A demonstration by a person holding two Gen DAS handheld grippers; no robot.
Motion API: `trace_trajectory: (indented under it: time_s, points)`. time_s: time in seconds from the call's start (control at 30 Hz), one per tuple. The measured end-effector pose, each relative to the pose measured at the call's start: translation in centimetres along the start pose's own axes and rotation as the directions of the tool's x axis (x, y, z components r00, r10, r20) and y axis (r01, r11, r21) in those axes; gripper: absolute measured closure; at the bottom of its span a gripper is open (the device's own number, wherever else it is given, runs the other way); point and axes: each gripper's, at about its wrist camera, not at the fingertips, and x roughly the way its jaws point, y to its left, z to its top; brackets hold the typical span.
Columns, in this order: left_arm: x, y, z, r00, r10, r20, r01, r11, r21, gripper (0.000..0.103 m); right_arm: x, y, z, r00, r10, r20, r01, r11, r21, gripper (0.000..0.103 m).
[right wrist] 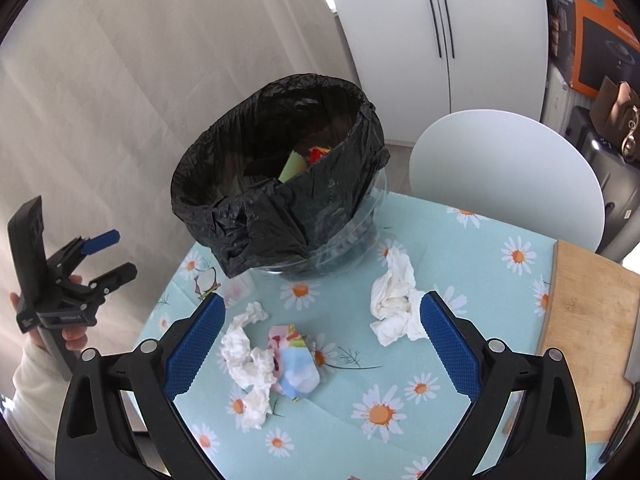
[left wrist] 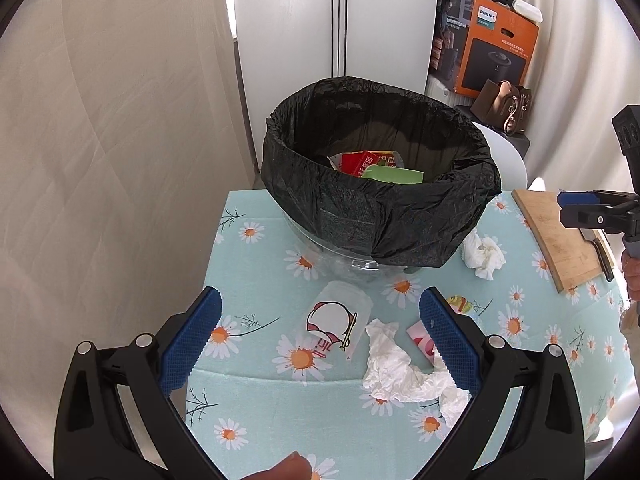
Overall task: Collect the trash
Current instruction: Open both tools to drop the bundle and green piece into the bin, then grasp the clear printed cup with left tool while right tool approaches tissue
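A clear bin lined with a black bag (left wrist: 380, 168) stands on the table and holds red and green wrappers (left wrist: 376, 166); it shows in the right wrist view too (right wrist: 280, 184). My left gripper (left wrist: 320, 336) is open above a clear plastic cup with a pink print (left wrist: 338, 320) lying on its side, beside a crumpled white tissue (left wrist: 400, 368). A second tissue (left wrist: 484, 256) lies by the bin. My right gripper (right wrist: 322, 334) is open above a crumpled pink-and-blue wrapper (right wrist: 296, 364), between one tissue (right wrist: 248, 356) and another (right wrist: 394, 300).
The table has a light blue daisy cloth (right wrist: 440, 264). A wooden cutting board (right wrist: 588, 328) with a knife (right wrist: 632, 360) lies at the right. A white chair back (right wrist: 508, 172) stands behind the table. Curtains hang at the left; boxes and bags are stacked at the far right.
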Motion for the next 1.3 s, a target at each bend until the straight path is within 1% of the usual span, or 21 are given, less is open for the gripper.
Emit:
trace_trajectory:
  time_s: [0.1,0.27,0.37,0.47,0.5,0.6,0.73,0.87,1.0,1.1,1.2,1.3]
  points:
    - [-0.2,-0.7,-1.1,1.000,0.022,-0.004,-0.022,1.000,0.006,0.006,0.4,-0.3,-1.2,1.000,-0.013,-0.024,0.012,1.000,-0.011,0.009]
    - [0.1,-1.2,-2.7,0.999,0.016,-0.042,-0.018,0.999,-0.026,0.006,1.5,-1.0,-2.8,0.998,-0.016,-0.057,0.016,1.000,-0.013,0.009]
    - [0.5,-1.5,-3.3,0.998,-0.003,-0.058,0.001,0.999,-0.033,0.006,2.5,-1.4,-3.7,0.997,-0.021,-0.072,0.021,1.000,0.002,0.008]
    - [1.1,-1.5,-3.9,0.997,0.031,-0.064,-0.034,0.998,-0.046,0.006,3.8,-1.6,-4.6,0.995,-0.040,-0.089,0.040,0.999,0.000,0.008]
    - [1.4,-1.3,-4.1,0.997,0.032,-0.070,-0.035,0.998,-0.053,0.006,4.3,-1.7,-4.9,0.994,-0.044,-0.097,0.044,0.999,-0.002,0.008]
    - [2.4,-1.0,-4.5,0.996,0.011,-0.085,-0.017,0.998,-0.068,0.006,5.9,-1.9,-5.8,0.992,-0.052,-0.119,0.051,0.999,-0.012,0.008]
    - [4.1,-0.7,-5.0,0.994,0.001,-0.110,-0.008,0.998,-0.068,0.006,7.8,-2.3,-6.6,0.984,-0.098,-0.150,0.096,0.995,-0.021,0.008]
    - [6.3,0.0,-5.3,0.990,-0.007,-0.138,-0.003,0.998,-0.068,0.006,8.8,-3.0,-6.5,0.983,-0.100,-0.154,0.102,0.995,0.007,0.008]
    - [8.5,0.7,-5.3,0.985,-0.047,-0.167,0.036,0.997,-0.066,0.006,9.7,-4.2,-6.1,0.981,-0.108,-0.159,0.116,0.992,0.040,0.008]
    - [9.9,1.3,-5.3,0.984,-0.056,-0.171,0.046,0.997,-0.063,0.006,10.5,-4.8,-5.6,0.979,-0.122,-0.161,0.132,0.990,0.051,0.008]
    - [11.2,1.9,-5.2,0.980,-0.085,-0.178,0.074,0.995,-0.068,0.006,11.3,-5.2,-5.2,0.976,-0.142,-0.166,0.153,0.987,0.055,0.008]
    - [12.1,2.0,-5.2,0.980,-0.101,-0.172,0.095,0.995,-0.040,0.006,12.1,-5.3,-4.7,0.973,-0.158,-0.171,0.168,0.985,0.044,0.008]
